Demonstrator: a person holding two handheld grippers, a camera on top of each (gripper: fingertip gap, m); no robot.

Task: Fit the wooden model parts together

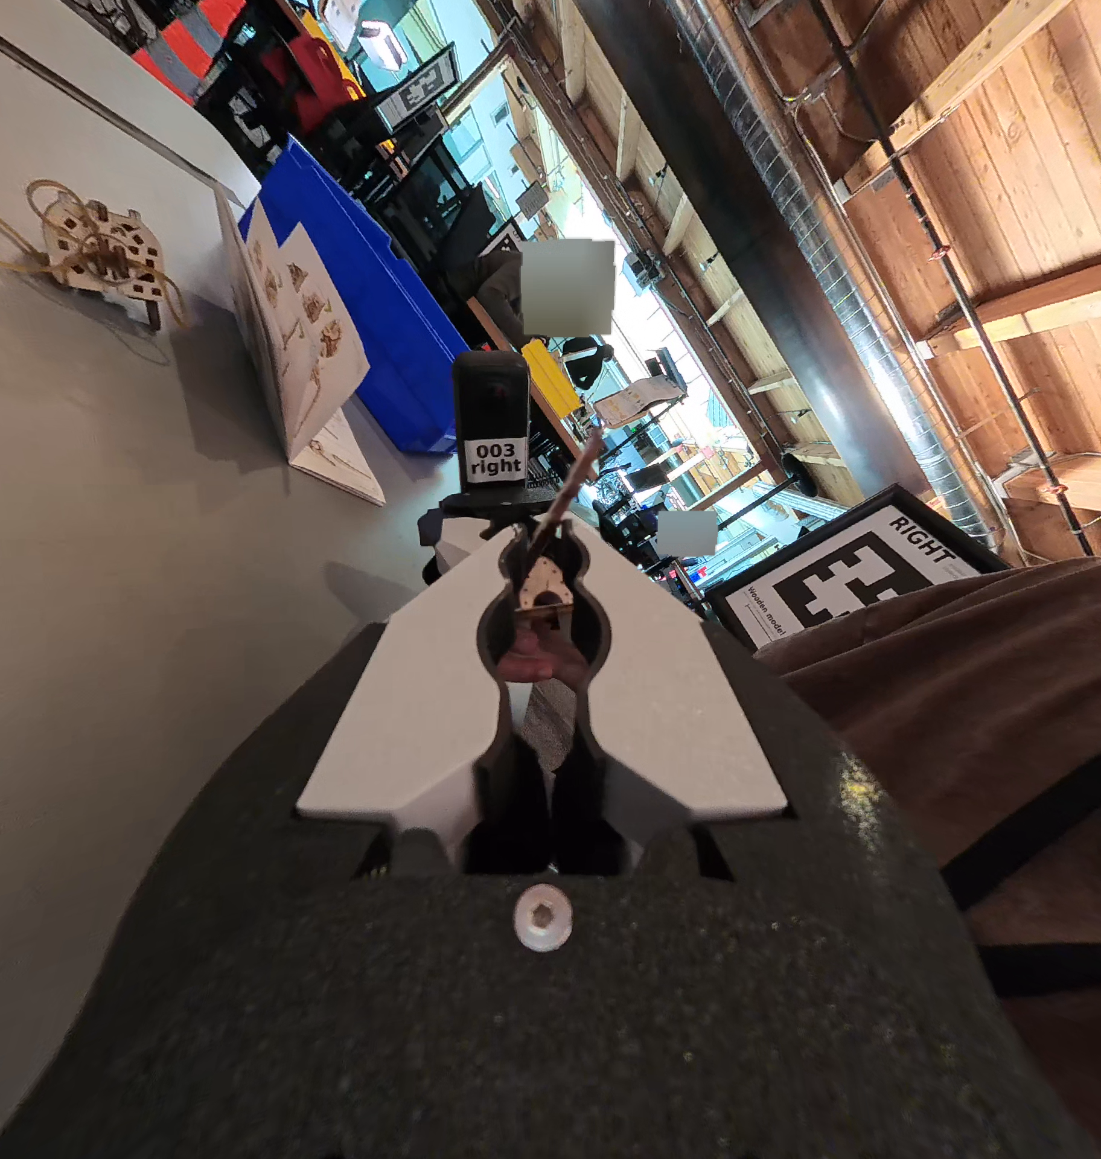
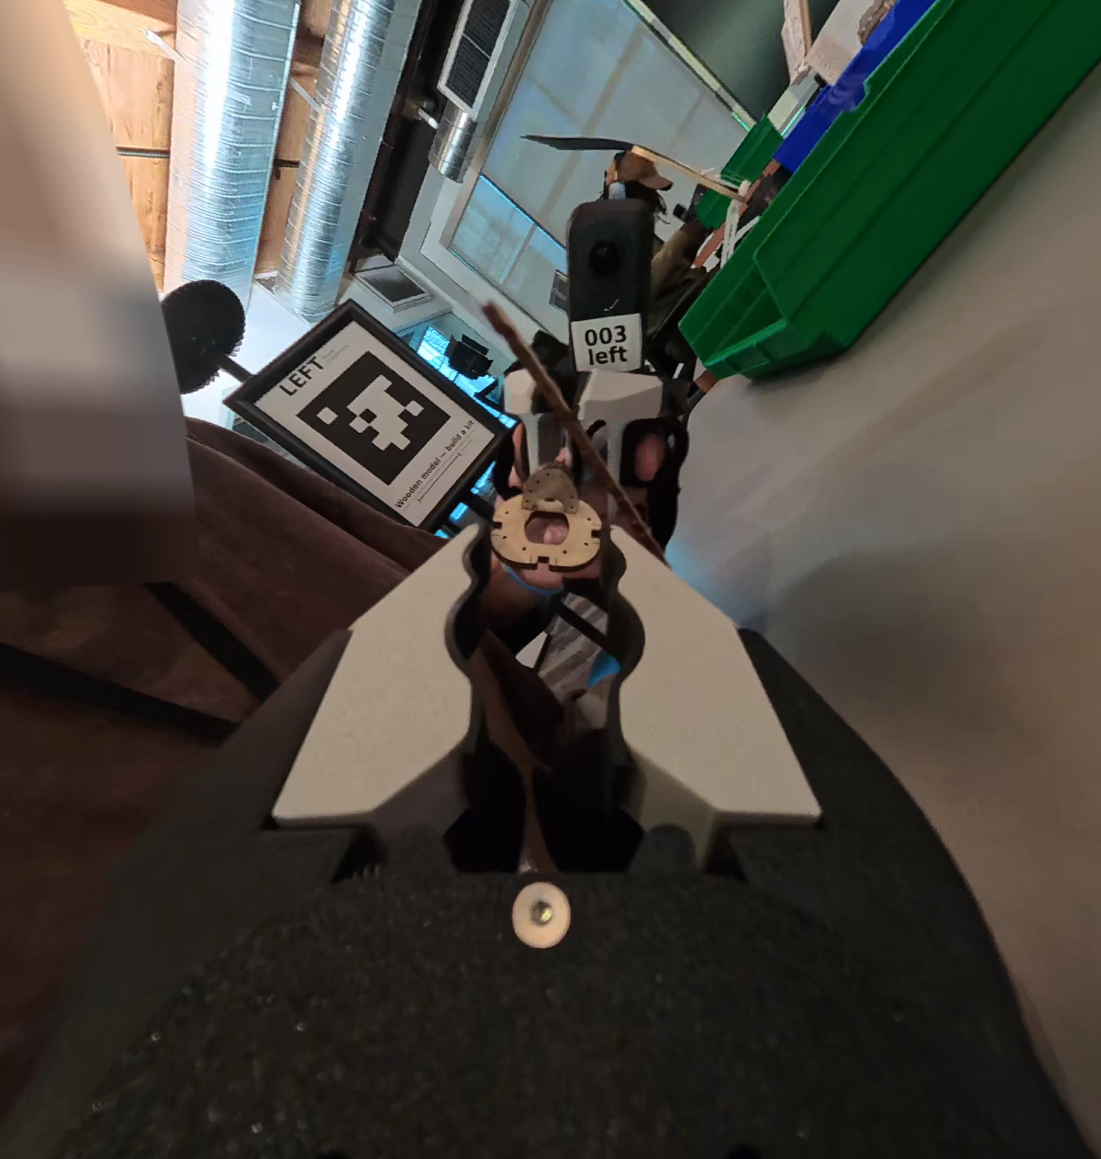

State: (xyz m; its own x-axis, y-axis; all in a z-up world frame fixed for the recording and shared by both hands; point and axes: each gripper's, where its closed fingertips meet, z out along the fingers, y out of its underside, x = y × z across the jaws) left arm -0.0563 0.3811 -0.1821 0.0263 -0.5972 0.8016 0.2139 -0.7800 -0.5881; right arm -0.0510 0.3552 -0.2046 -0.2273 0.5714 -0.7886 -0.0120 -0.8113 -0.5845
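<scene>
The two grippers face each other above the table edge. In the right wrist view a round notched wooden disc [image 2: 516, 544] with a small curved tab piece [image 2: 551, 490] standing on it sits between my right gripper's [image 2: 548, 544] tips, which close on its edges. A thin dark wooden strip [image 2: 551, 401] slants up from beside the disc, across the left gripper [image 2: 574, 401] beyond. In the left wrist view my left gripper [image 1: 543, 540] is nearly shut, with the strip [image 1: 573, 483] rising from its tips. The disc and tab [image 1: 545, 586] show edge-on in the gap. A hand shows behind.
A half-built wooden model with rubber bands [image 1: 103, 257] lies on the grey table [image 1: 96, 564], by standing instruction sheets [image 1: 303, 351] and a blue bin [image 1: 372, 301]. Framed marker boards [image 1: 849, 564] [image 2: 372, 414] stand near a brown sleeve [image 1: 943, 690]. Green bins [image 2: 880, 219] line the table. Left and right tips are no more than a few centimetres apart.
</scene>
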